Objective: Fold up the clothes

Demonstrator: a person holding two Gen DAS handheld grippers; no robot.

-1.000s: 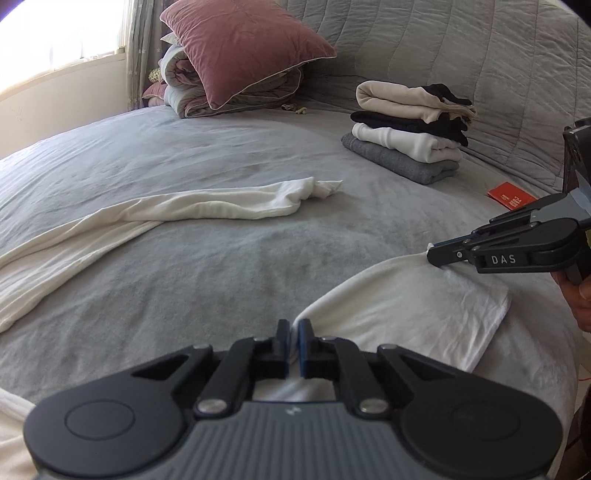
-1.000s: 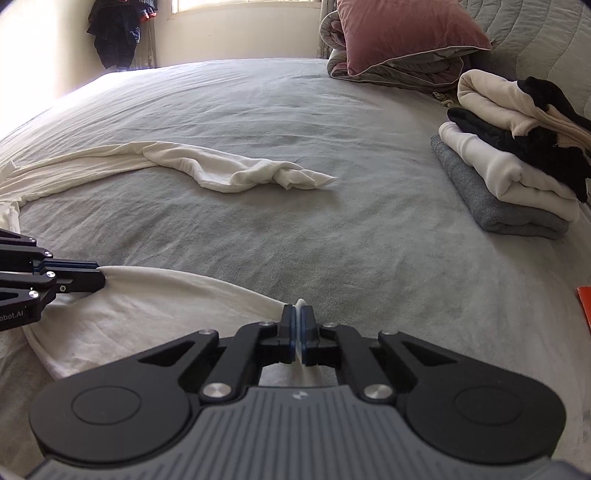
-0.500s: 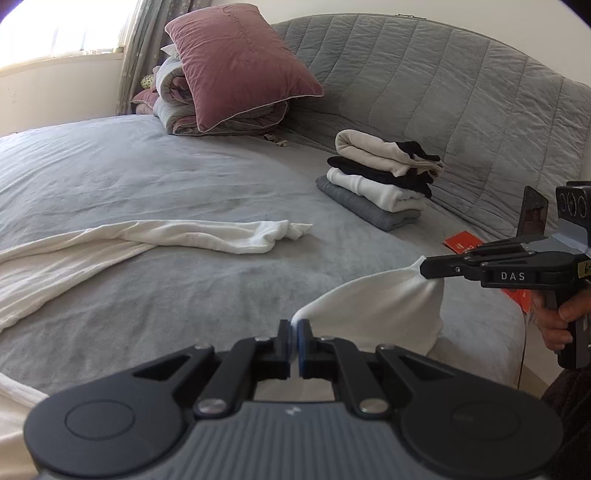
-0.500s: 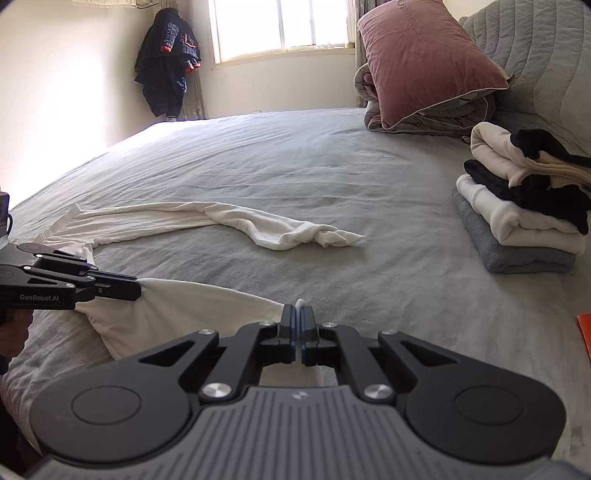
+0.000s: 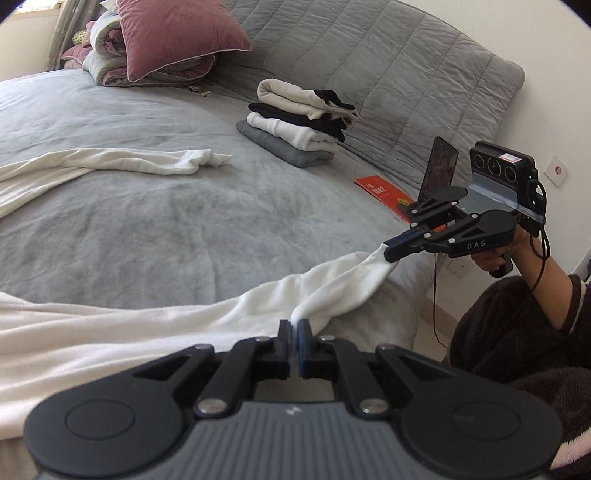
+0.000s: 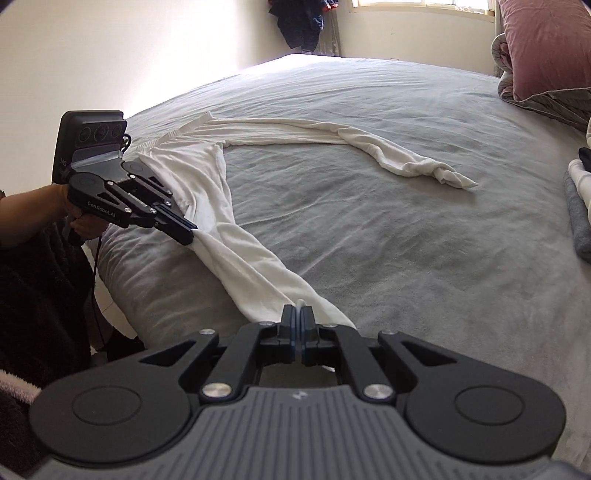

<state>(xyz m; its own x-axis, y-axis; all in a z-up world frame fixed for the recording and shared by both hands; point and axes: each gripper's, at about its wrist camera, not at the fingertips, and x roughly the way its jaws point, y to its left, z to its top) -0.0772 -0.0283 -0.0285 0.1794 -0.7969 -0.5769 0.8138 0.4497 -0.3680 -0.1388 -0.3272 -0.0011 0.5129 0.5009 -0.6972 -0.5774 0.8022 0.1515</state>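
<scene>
A long white garment point(image 5: 110, 332) lies spread over the grey bed point(image 5: 184, 229), one narrow part point(image 5: 147, 162) trailing toward the bed's middle. My left gripper point(image 5: 293, 325) is shut on the hem of the nearer part, close to the bed's edge. My right gripper point(image 5: 388, 254) is shut on the same hem further right, and the cloth hangs taut between the two. In the right wrist view, my right gripper point(image 6: 298, 314) pinches a white fold, and my left gripper point(image 6: 188, 236) clamps the garment point(image 6: 240, 266) at the left.
A stack of folded clothes point(image 5: 299, 122) sits by the quilted headboard point(image 5: 369, 74). A pink pillow point(image 5: 177, 37) rests on a folded quilt. A red booklet point(image 5: 384, 192) lies near the bed's corner. A dark jacket point(image 6: 303, 22) hangs by the window.
Both grippers have drawn back toward the bed's edge and risen a little, lifting the white hem off the bed and pulling it into a taut band between them. Both stay shut.
</scene>
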